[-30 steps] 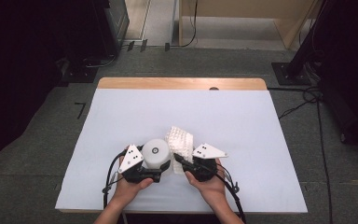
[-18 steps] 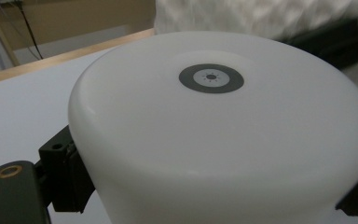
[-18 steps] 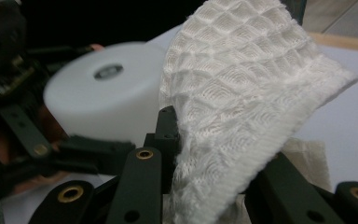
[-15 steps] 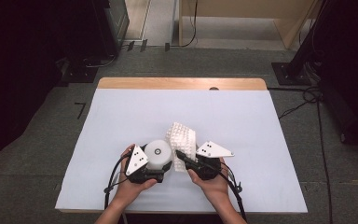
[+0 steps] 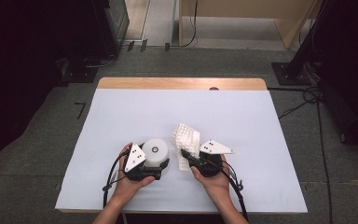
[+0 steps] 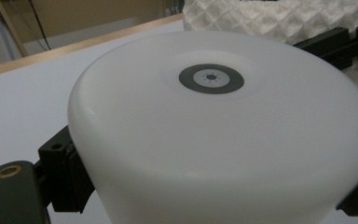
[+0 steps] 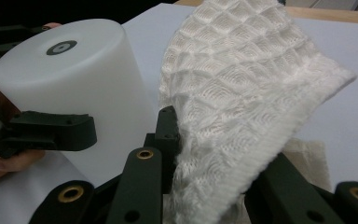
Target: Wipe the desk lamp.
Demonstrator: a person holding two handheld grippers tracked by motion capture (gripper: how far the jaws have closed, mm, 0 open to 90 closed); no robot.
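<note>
A white plastic cylinder (image 5: 155, 150) with a dark ring mark on its flat top stands near the table's front edge. My left gripper (image 5: 158, 161) is shut on it, one black jaw on each side of its wall (image 6: 214, 130). Just right of it, a white waffle-knit cloth (image 5: 186, 140) rises off the table, with my right gripper (image 5: 185, 154) shut on its lower edge. In the right gripper view the cloth (image 7: 242, 93) fans up from between the jaws, with the cylinder (image 7: 70, 79) close on the left. Part of the cloth (image 7: 312, 158) lies on the table.
The table is covered by a white sheet (image 5: 121, 116), with a wooden strip (image 5: 182, 83) along its far edge. Grey carpet, dark equipment stands (image 5: 303, 65) and loose cables (image 5: 317, 107) surround it. Both hands hold the grippers close to the front edge.
</note>
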